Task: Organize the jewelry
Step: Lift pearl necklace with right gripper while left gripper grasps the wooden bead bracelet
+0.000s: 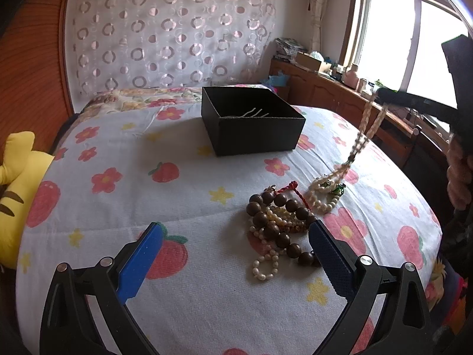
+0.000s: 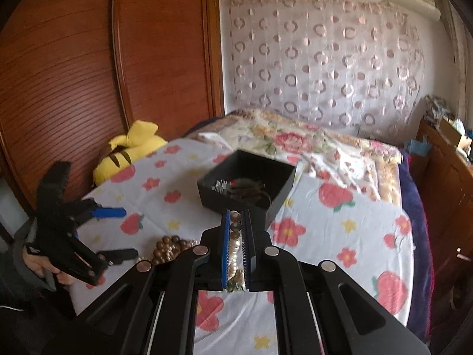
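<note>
Necklace lift toward box

Pearl necklace [image 1: 368,124] hangs from the right gripper [image 2: 235,222], its tail trailing on the bed [image 1: 183,207] by the bead pile [image 1: 280,224]. Best to raise until the tail is clear of the pile, then carry over the black box [image 1: 251,118] at the far middle and lower in. Right fingers [image 2: 225,242] pinched tight on the strand. Left gripper [image 1: 233,251] hovers near the pile, fingers wide apart, holding nothing.
</note>
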Motion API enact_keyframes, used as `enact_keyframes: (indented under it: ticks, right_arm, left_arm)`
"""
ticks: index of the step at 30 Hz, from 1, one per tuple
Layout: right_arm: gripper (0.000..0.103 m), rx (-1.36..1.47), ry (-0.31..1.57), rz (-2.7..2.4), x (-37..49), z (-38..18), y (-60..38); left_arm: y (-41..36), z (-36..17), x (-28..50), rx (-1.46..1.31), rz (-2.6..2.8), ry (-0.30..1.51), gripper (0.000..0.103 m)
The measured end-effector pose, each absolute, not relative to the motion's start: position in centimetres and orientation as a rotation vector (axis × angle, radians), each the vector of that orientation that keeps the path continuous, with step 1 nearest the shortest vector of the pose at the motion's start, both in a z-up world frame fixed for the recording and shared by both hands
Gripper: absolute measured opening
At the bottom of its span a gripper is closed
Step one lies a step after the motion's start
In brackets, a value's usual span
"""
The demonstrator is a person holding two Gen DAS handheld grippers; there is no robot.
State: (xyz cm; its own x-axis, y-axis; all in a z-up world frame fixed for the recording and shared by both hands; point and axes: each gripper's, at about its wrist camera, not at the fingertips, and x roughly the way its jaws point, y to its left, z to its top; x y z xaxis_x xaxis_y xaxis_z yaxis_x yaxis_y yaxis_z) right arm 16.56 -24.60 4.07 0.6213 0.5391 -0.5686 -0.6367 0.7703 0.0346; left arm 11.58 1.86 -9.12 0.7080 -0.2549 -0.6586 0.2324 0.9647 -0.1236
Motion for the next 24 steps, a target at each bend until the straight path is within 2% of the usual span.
enact_keyframes:
  ticks: [17,19,24]
  right_arm:
    - [0.008,-0.208,0.405,0.654,13.9,12.1,-25.1]
    - [0.008,-0.212,0.391,0.649,13.7,12.8,-25.3]
    - [0.008,-0.23,0.381,0.638,13.6,13.3,-25.3]
  left_arm:
    - [1.6,-8.7,11.8,-0.036,-0.288,0.72,0.094]
    - [1.6,-8.5,12.0,-0.043,-0.308,0.725,0.078]
    - [1.5,-8.7,13.5,-0.061,-0.354,0.769,0.056]
